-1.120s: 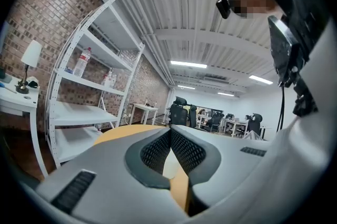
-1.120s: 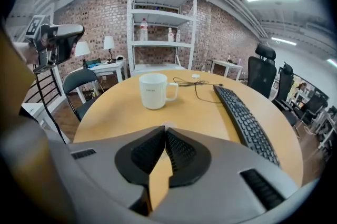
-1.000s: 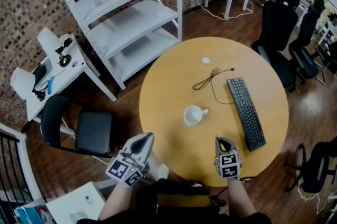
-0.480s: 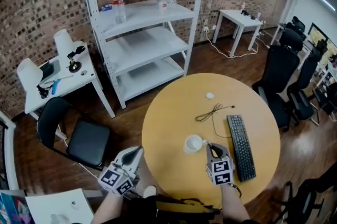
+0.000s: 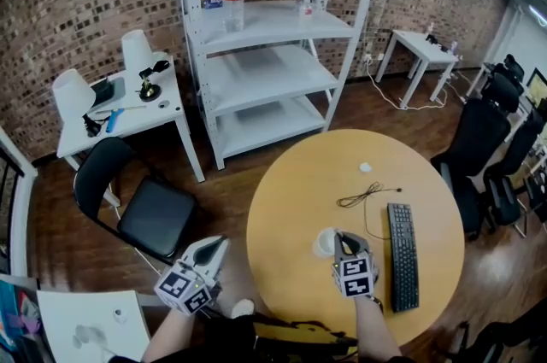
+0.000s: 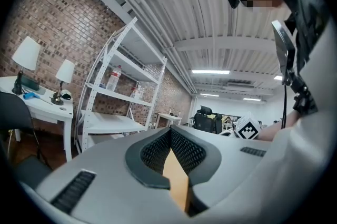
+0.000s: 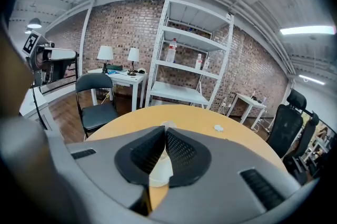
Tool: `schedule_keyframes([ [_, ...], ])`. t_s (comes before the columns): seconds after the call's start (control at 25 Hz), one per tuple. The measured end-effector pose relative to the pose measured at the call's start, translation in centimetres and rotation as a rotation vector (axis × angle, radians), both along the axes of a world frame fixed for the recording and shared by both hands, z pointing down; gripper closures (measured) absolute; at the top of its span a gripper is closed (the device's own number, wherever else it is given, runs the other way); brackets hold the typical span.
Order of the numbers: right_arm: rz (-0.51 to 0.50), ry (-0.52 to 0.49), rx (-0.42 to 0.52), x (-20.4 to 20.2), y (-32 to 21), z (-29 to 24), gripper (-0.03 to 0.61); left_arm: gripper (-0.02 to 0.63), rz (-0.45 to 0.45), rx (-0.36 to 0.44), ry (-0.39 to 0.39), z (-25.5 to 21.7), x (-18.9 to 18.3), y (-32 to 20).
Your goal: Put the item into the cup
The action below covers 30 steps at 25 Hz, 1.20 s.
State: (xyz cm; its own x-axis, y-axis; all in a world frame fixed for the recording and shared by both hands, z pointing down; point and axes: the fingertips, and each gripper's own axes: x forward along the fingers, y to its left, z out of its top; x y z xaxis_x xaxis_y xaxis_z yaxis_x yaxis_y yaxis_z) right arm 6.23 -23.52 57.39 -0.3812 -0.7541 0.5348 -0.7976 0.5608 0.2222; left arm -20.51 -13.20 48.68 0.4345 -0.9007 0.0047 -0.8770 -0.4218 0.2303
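The right gripper [image 5: 343, 240] has moved forward to the white cup [image 5: 325, 242] on the round table [image 5: 291, 207]. Its tips sit over the cup's right rim, jaws pressed together, anything pinched too small to tell. The left gripper [image 5: 217, 244], jaws also together, hangs well left of the cup. A small white lump [image 5: 366, 167] lies well beyond the cup.

White cup [image 5: 325, 242] on round wooden table [image 5: 291, 267], small white item [image 5: 366, 167] lying well apart

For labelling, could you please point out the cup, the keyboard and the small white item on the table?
cup [image 5: 321, 242], head view, left rim.
keyboard [image 5: 402, 257], head view, middle keys.
small white item [image 5: 366, 167], head view, centre.
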Motion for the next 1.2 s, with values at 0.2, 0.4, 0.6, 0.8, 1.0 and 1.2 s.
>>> schedule_keyframes([
  [0.2, 0.01, -0.017, -0.053, -0.3, -0.6, 2.1, 0.535, 0.611, -0.016, -0.015, -0.012, 0.0, -1.3, 0.6],
  [0.4, 0.042, -0.055, -0.048, -0.1, -0.6, 2.0, 0.502, 0.611, -0.004, -0.011, -0.031, -0.3, -1.1, 1.2],
  [0.6, 0.066, -0.106, 0.013, 1.2, 0.0, -0.3, 0.503, 0.611, 0.028, 0.005, -0.037, -1.1, 0.1, 0.9],
  [0.8, 0.12, -0.236, 0.123, 3.7, 2.3, -5.1, 0.503, 0.611, 0.115, 0.035, -0.038, -1.9, 3.0, 0.1],
  [1.0, 0.214, -0.314, 0.238, 8.3, 6.2, -9.1, 0.505, 0.611, 0.249, 0.045, -0.021, -2.3, 7.3, -0.6],
  [1.2, 0.341, -0.327, 0.358, 14.0, 10.5, -11.7, 0.532, 0.611, 0.379, 0.063, -0.016, -2.7, 12.5, -1.0],
])
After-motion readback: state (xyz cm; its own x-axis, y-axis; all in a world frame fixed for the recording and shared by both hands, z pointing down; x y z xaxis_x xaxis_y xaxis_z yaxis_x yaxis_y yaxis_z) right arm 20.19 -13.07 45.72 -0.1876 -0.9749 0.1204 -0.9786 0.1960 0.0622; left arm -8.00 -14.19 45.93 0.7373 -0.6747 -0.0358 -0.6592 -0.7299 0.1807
